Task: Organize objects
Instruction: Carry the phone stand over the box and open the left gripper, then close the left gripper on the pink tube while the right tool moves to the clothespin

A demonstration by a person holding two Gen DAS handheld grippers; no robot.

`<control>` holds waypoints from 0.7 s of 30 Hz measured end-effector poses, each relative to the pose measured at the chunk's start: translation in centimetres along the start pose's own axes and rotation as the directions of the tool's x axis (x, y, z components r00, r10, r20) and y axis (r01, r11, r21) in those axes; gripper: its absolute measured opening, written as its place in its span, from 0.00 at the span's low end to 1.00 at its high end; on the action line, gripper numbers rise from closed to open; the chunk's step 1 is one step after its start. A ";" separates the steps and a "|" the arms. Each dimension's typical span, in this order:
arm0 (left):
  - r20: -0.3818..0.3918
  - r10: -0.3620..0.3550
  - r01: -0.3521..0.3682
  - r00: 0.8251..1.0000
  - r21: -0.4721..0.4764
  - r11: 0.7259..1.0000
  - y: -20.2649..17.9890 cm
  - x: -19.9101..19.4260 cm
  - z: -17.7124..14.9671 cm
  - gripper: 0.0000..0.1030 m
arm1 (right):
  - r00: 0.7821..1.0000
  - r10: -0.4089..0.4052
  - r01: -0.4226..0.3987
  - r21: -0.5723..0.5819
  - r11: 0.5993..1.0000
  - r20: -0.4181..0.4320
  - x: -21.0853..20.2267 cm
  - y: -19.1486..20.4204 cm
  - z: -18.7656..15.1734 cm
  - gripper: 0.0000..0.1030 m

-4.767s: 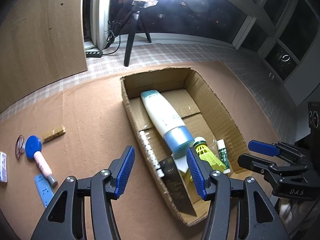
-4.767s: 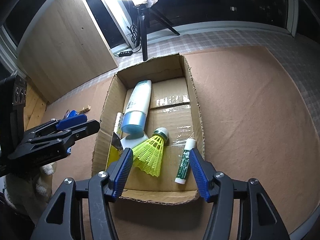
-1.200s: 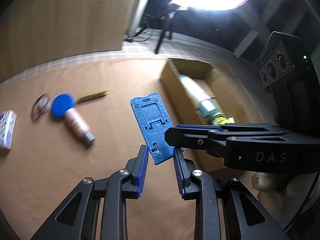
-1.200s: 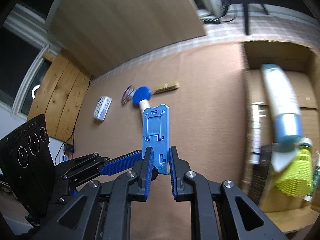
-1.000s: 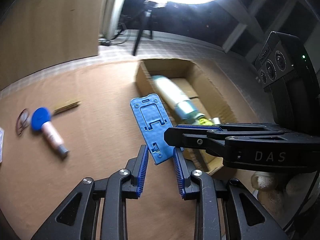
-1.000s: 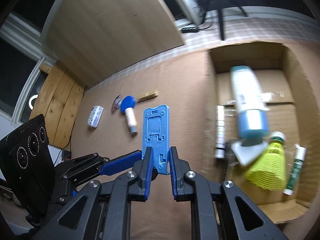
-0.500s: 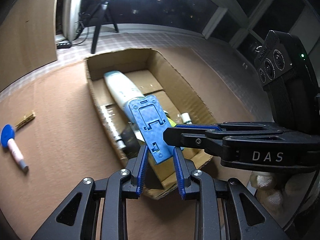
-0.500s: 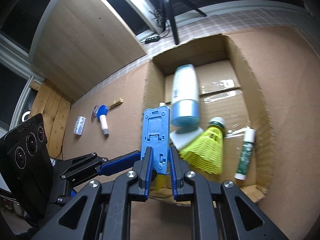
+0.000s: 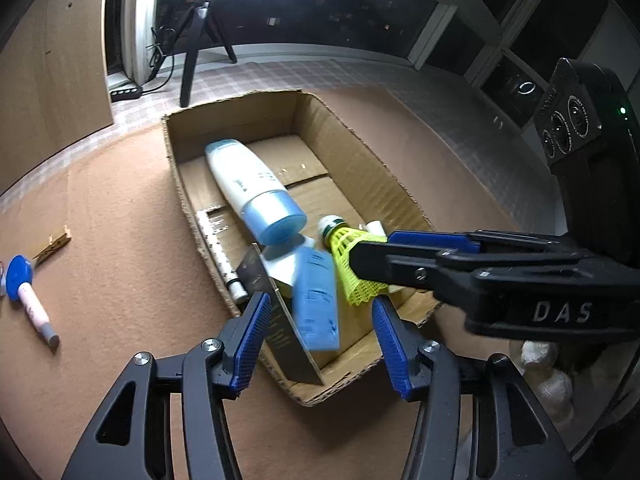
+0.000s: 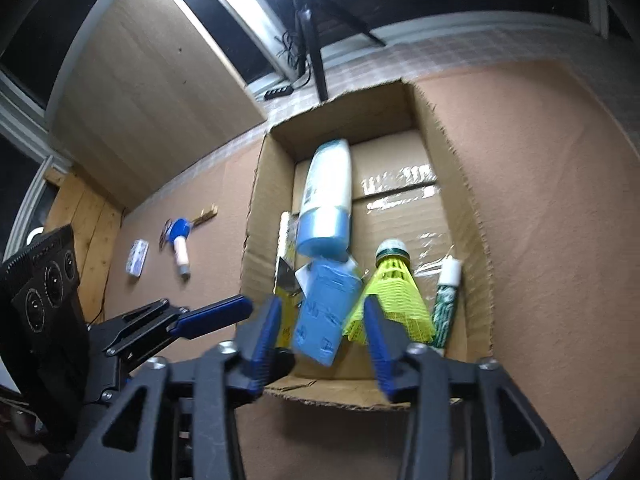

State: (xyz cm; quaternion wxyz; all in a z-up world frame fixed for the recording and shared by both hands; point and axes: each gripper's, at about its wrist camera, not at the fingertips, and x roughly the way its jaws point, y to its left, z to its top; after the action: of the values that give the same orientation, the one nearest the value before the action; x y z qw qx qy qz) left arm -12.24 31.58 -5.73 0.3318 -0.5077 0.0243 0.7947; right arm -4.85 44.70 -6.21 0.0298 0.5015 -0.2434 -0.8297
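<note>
Blue ribbed pads are lining both pairs of jaws, and both pairs are standing apart with nothing pressed between them. The left gripper [image 9: 318, 330] and the right gripper [image 10: 320, 328] have just been opening; half a second ago both were pinching the blue stand [image 9: 316, 300], and now it is hanging loose and motion-blurred between the pads, touching neither.

The stand is a flat, oblong plastic plate with moulded slots. In the left view its long axis is running from the near end of the box [image 9: 400, 196] toward the far end, leaning slightly left; in the right view it is tilting a little right [image 10: 326, 312]. It is sitting over the near end of the box, above a dark card [image 9: 280, 320] and a white slip.

The box is corrugated cardboard, open-topped, with rough torn edges and glossy tape on its floor. Inside, a yellow mesh shuttlecock [image 10: 394, 296] is lying with its cork end pointing away, a green-and-white tube [image 10: 446, 300] is lying beside it at the right wall, and a smooth white bottle [image 10: 328, 204] with a pale blue cap is lying lengthwise, cap toward the cameras.

Out on the brown felt-like surface to the left, a blue-headed brush [image 9: 28, 292], a wooden clip [image 9: 52, 242] and a small patterned packet [image 10: 137, 258] are lying well apart from the box.
</note>
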 end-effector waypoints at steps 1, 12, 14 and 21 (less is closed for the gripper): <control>0.000 0.000 0.000 1.000 -0.002 1.000 0.1 -0.1 -0.1 0.55 | 1.000 0.003 -0.003 0.003 1.000 -0.002 0.0 0.0 0.0 0.40; 0.010 0.012 -0.011 1.000 -0.017 1.000 1.3 -1.5 -0.7 0.55 | 1.000 -0.006 0.006 -0.026 1.000 -0.016 0.6 1.3 0.0 0.40; 0.012 0.017 -0.017 1.000 -0.029 0.999 1.9 -1.9 -0.8 0.55 | 1.000 -0.007 0.006 -0.030 1.000 -0.015 0.6 1.6 0.0 0.40; 0.019 0.051 -0.050 0.999 -0.083 0.995 5.1 -3.3 -1.8 0.55 | 1.000 0.000 -0.001 -0.042 0.999 -0.018 1.3 3.1 0.0 0.40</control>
State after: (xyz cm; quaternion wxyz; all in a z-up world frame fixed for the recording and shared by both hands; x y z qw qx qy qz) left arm -12.77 25.27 -5.40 0.2907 -0.5118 0.0010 0.8084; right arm -6.07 41.61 -5.95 0.0428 0.5082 -0.2259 -0.8299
